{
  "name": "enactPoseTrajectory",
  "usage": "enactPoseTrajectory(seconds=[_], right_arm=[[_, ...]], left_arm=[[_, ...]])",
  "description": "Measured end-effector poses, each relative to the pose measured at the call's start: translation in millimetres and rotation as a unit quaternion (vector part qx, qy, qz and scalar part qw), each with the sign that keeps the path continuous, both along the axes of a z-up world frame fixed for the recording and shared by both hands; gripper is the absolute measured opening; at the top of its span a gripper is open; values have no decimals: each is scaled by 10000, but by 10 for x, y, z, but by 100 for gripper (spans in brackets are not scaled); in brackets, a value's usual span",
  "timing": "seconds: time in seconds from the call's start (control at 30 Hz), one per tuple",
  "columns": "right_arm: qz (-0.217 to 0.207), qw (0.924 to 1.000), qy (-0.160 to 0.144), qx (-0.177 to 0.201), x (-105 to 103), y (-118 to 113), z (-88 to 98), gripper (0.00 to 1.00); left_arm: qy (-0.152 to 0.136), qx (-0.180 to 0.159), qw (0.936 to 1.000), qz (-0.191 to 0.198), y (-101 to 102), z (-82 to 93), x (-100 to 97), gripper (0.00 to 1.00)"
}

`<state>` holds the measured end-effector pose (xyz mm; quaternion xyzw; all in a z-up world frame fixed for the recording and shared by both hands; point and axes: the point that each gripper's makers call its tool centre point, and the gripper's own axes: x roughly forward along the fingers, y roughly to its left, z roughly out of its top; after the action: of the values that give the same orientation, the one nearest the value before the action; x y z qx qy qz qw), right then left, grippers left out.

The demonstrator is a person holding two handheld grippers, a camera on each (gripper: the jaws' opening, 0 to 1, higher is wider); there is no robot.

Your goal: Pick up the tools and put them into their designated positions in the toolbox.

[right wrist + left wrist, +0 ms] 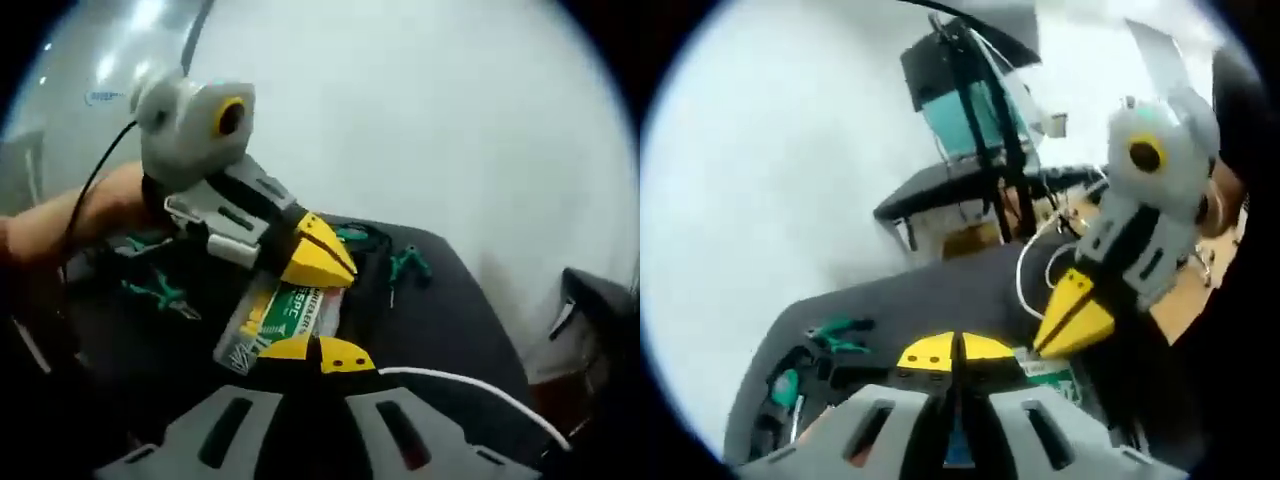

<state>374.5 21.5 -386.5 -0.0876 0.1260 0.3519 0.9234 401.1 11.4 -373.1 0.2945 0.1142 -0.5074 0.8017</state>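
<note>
Left gripper view: the left claw [955,352], yellow tips pressed together and clenched on nothing visible, points over the dark toolbox [940,285], where green-handled tools [840,335] lie in recesses. The right claw [1072,318] also appears clenched. Right gripper view: both claws meet beside a green-labelled package [280,315] lying on the toolbox.

Both grippers [318,352] [322,262] meet closed at green-labelled package [275,318].
</note>
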Motion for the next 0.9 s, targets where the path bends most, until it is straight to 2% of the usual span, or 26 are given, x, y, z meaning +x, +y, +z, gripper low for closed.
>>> enactPoseTrajectory(seconds=[0.07,0.17,0.27,0.37,0.43,0.57,0.63,0.67,0.7,0.77,0.87,0.9], right_arm=[[-156,9995,-252,-70,82,-55,41,0],[-116,9999,-77,3,61,-18,59,0],[-82,9993,-251,-249,78,0,66,0],[-74,9987,-315,-392,101,32,71,0],[-7,9972,-348,-655,110,40,78,0],[87,9946,-342,-973,100,58,78,0],[95,9948,-292,-968,110,50,79,0],[114,9949,-298,-952,108,45,70,0],[129,9955,-321,-886,121,59,68,0],[119,9966,-345,-745,133,68,73,0],[118,9962,-288,-818,94,65,86,0],[120,9964,-276,-799,105,64,93,0]], left_arm=[[68,286,9994,174,42,-105,27,2],[269,140,9992,262,50,-79,48,1],[449,57,9984,347,79,-94,45,1],[405,31,9987,299,74,-103,37,0],[371,36,9988,325,79,-107,33,0],[450,-32,9983,364,84,-111,42,0],[420,-47,9982,421,87,-112,45,0],[446,-133,9979,455,93,-110,54,0],[570,-406,9963,500,84,-106,61,0],[566,-721,9942,569,88,-101,82,0],[548,-808,9931,652,104,-96,105,0],[624,-962,9899,836,85,-88,154,0]])
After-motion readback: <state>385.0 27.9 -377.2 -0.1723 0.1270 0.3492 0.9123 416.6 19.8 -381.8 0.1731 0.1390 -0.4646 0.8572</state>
